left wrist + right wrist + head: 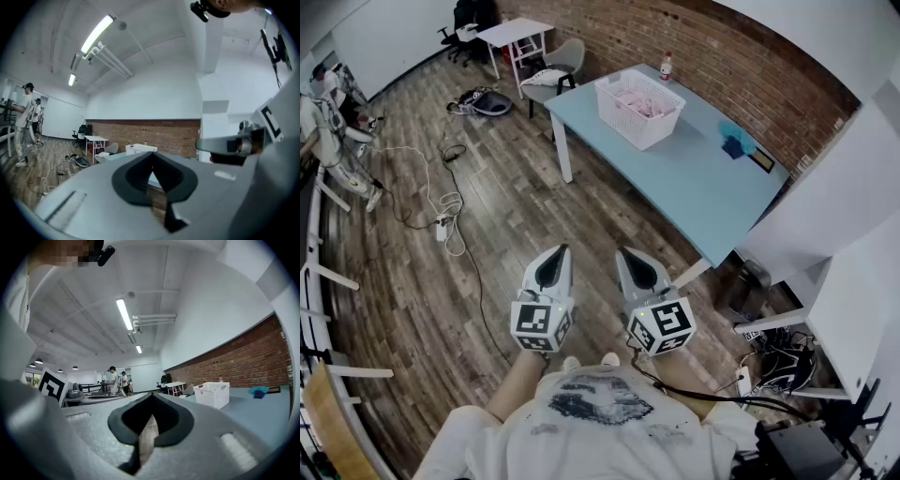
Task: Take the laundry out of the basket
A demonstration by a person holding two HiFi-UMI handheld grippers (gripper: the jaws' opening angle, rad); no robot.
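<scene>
A white laundry basket (661, 122) stands on the far part of a light blue table (694, 187), with pink laundry (637, 101) inside it. The person stands on the wooden floor well short of the table and holds both grippers level in front of the body. My left gripper (561, 251) is shut and holds nothing. Beside it, my right gripper (623, 253) is also shut and holds nothing. The basket (212, 393) shows far off at the right of the right gripper view, beyond the shut jaw tips (151, 394). In the left gripper view the basket (140, 149) sits small above the shut gripper (151, 153).
On the table lie a blue cloth (736, 141), a dark flat frame (761, 159) and a bottle (666, 66). A chair (553, 70) and a small white table (514, 33) stand behind. Cables (441, 202) trail over the floor at left; people stand far left (23, 122).
</scene>
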